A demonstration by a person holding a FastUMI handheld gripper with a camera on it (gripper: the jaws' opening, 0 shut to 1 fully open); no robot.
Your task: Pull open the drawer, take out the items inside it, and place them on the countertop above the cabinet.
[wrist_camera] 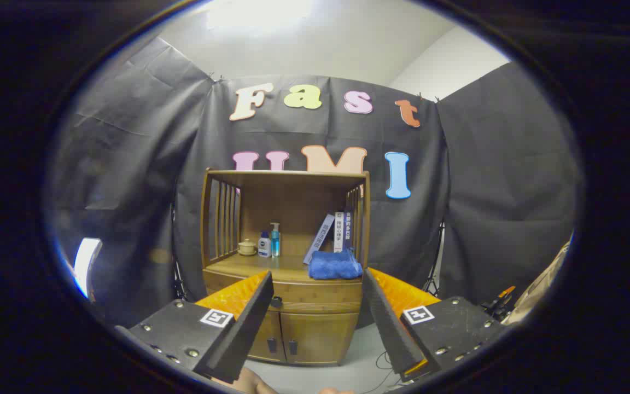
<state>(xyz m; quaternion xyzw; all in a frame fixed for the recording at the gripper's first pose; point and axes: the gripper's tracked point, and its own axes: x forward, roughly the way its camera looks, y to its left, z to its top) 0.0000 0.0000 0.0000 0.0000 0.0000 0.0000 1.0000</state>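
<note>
From the tool's own camera, the tool [316, 306] hangs in the air well short of the wooden cabinet [285, 262], its two fingers spread wide and holding nothing; that wide spread looks meant to leave room for closing on a handle. Between the fingers and beyond them sits the drawer [315, 300], a shut band of wood just under the bench [255, 268], with a small dark knob [276, 301] near the left finger's tip; whatever is inside is hidden. Below it are two cabinet doors [304, 336], closed. On the bench a folded blue cloth [334, 267] lies at the front right, some books [334, 232] lean against the right wall behind it, and a small pot [247, 247], a white bottle [264, 245] and a blue pump bottle [275, 239] stand toward the back left, leaving the front middle bare, likely for the items to come. I'd judge the task hardly begun: the tool is lined up facing the drawer for a straight approach to the knob
</note>
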